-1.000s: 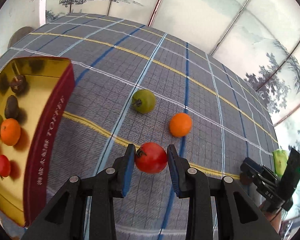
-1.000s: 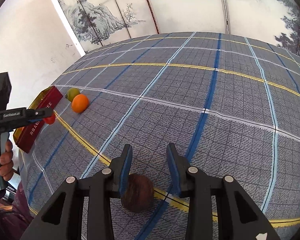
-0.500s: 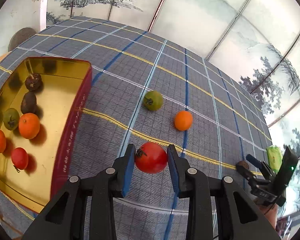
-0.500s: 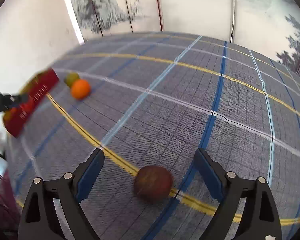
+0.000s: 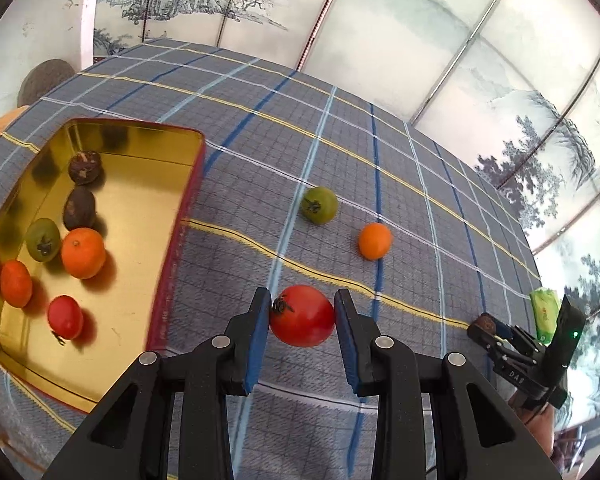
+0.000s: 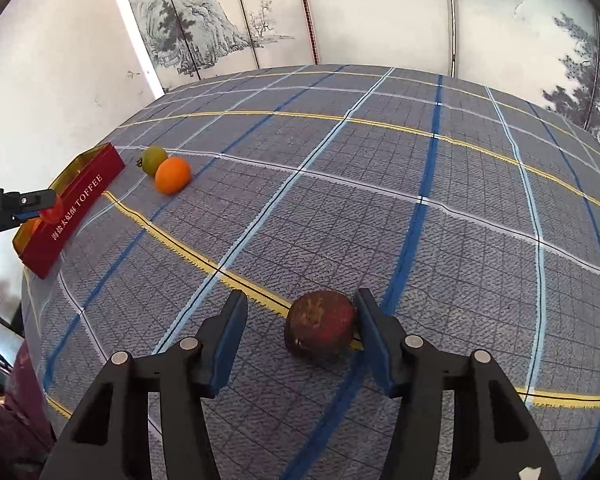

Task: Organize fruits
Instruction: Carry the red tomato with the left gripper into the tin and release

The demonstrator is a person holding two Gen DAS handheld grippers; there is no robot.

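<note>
**A:** where's the red tomato [image 5: 302, 315] at?

**B:** clamped in the left tongs [image 5: 302, 322], up off the plaid surface [image 5: 340, 152], just right of the gold tin [image 5: 148, 184]. Tin's got a handful of fruits in it already.

**A:** and the right tongs [image 6: 300, 334]?

**B:** closing in around a brown fruit [image 6: 320, 328] sitting on the cloth. Right pad touches it, left pad's still apart. A green tomato [image 5: 320, 205] and an orange [image 5: 375, 241] sit loose beside each other, further out.
</note>
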